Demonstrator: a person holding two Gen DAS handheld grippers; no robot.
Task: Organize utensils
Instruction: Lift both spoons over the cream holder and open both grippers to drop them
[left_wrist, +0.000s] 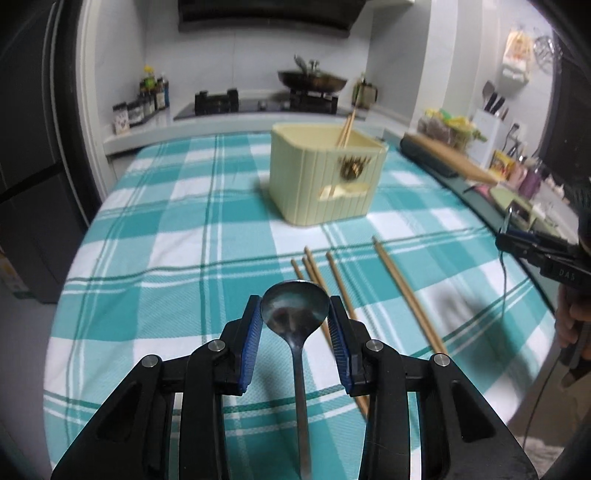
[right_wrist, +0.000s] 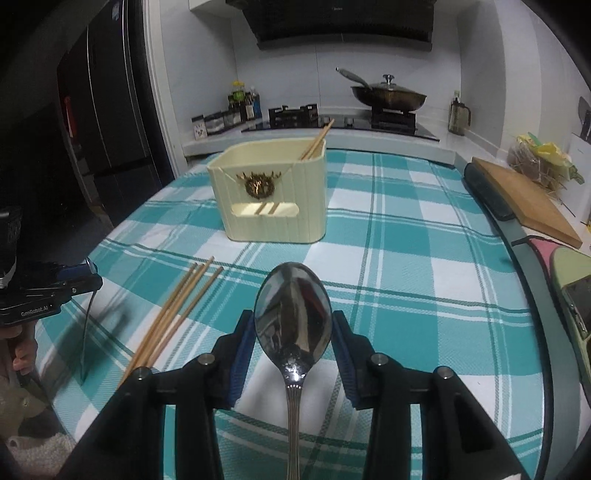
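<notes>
- We are seeing the left gripper (left_wrist: 295, 301) clamping a round-bowled spoon (left_wrist: 295, 310) across the bowl, with the blue pads touching both rims. The handle is hanging down under the fingers, clear of the checked tablecloth (left_wrist: 166, 258).
- The right gripper (right_wrist: 293, 317) is grasping an oval spoon (right_wrist: 293, 306) the same way, pads against the bowl edges and the patterned handle pointing down.
- Handling, as we are judging it: both spoons are looking like polished steel — stiff, light, not fragile, but slick. A grip on curved bowl rims is risking a pivot or slip, so the neck or handle would be the safer hold.
- The cream ribbed utensil holder (right_wrist: 273, 206) is standing ahead of both grippers, with a pair of chopsticks (right_wrist: 314, 142) leaning inside it.
- Loose chopsticks (right_wrist: 173, 310) are lying on the cloth between the grippers — thin and prone to rolling, and best pinched mid-length.
</notes>
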